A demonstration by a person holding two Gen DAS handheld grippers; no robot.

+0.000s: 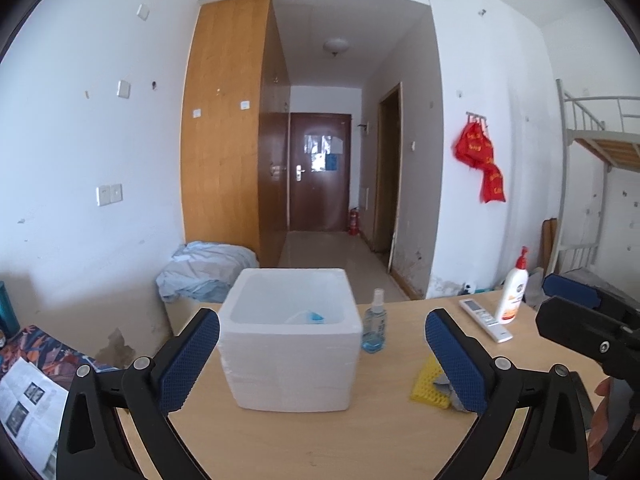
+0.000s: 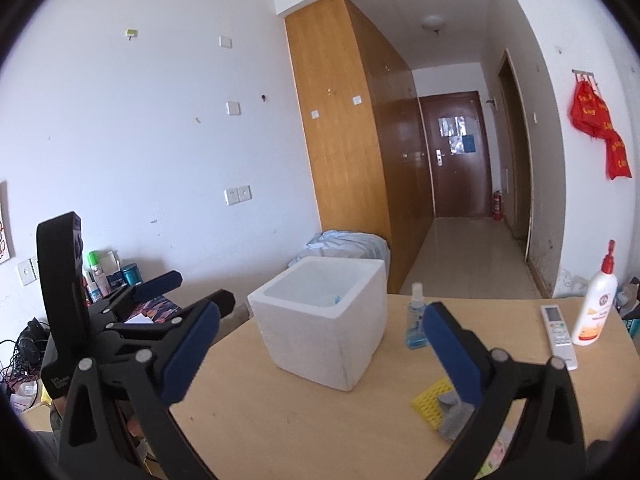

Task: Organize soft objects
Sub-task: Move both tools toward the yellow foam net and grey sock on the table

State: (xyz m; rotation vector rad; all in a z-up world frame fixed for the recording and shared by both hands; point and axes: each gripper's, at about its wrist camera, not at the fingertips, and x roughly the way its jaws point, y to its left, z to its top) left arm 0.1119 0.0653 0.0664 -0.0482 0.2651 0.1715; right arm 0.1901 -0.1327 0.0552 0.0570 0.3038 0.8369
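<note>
left tongs [image 1: 322, 354] gaping empty, facing foam box [image 1: 290, 336] | right tongs [image 2: 320, 350] gaping empty | yellow sponge [image 2: 434, 402] lying just below right pad, on tabletop [image 2: 280, 432]

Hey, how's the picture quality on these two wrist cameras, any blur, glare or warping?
Left wrist view: strong fisheye bend, dark vignette in the corners, even daylight, the foam box sharp with only a soft shadow at its base. Right wrist view: same warping, the wardrobe leans and curves, the hallway floor shows mild glare, the sponge near the jaws looks slightly soft.
</note>
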